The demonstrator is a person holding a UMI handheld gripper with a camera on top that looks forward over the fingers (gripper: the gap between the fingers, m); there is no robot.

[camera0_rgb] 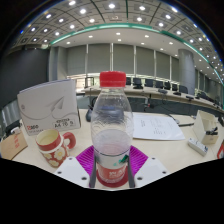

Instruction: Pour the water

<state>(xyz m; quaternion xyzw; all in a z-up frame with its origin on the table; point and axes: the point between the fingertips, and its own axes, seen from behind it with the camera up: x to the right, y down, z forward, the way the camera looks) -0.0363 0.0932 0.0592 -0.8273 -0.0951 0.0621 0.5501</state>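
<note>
One camera rides low on the gripper, facing level across the table [175,150], close behind a bottle [112,125] filling frame center.

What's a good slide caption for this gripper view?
Gripper shut on a red-capped plastic water bottle, held upright above a white table, with a carton beside it.

A white carton [50,108] stands at the left on the table [185,150], with paper sheets [157,126] lying to the right and office chairs [150,85] far behind.
</note>
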